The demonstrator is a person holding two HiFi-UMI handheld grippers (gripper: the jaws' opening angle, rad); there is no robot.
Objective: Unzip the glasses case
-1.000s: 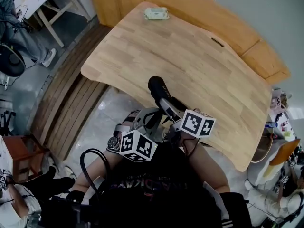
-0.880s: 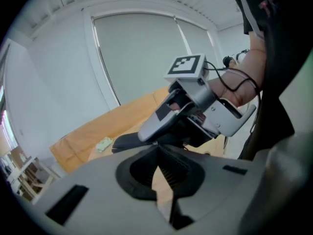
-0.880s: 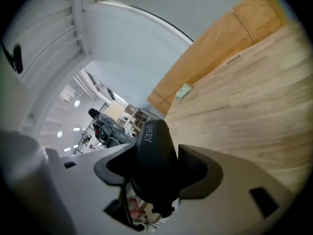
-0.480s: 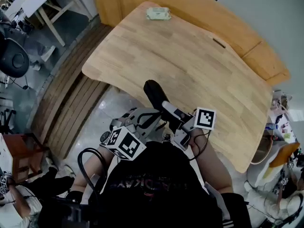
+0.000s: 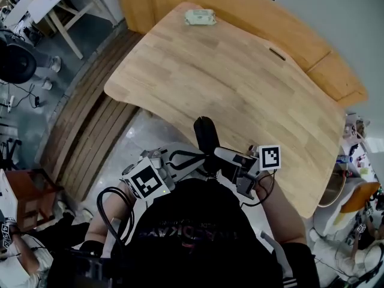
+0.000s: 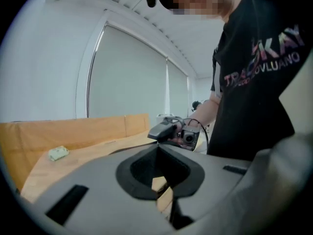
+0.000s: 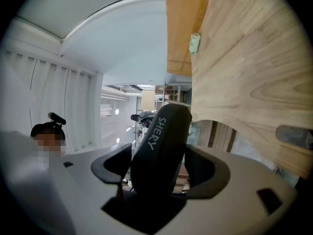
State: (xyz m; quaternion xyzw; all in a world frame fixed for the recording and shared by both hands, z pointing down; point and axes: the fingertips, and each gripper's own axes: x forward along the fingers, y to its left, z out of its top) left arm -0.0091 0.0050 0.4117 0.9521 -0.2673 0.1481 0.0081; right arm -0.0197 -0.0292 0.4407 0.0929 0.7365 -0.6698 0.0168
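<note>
The black glasses case (image 5: 206, 132) hangs in the air just off the near edge of the wooden table (image 5: 240, 83), close to the person's chest. My right gripper (image 5: 221, 158) grips its near end. In the right gripper view the case (image 7: 159, 146), printed SHERY, fills the gap of that gripper (image 7: 160, 168), both pads against its sides. Those jaws have just been opening with the case between them. My left gripper (image 5: 200, 164) reaches in from the left beside the case's near end. In its own view the left gripper (image 6: 157, 153) is shut, with nothing visible between its jaws.
A small pale green packet (image 5: 199, 17) lies at the table's far end. A wooden bench (image 5: 252, 11) runs behind the table. Slatted flooring (image 5: 90, 131) and a black chair (image 5: 15, 65) lie to the left, with cluttered objects (image 5: 354, 155) at the right edge.
Both grippers and the case have drawn back toward the person and a little to the right. The case has swung from leaning left to nearly upright in the head view.
</note>
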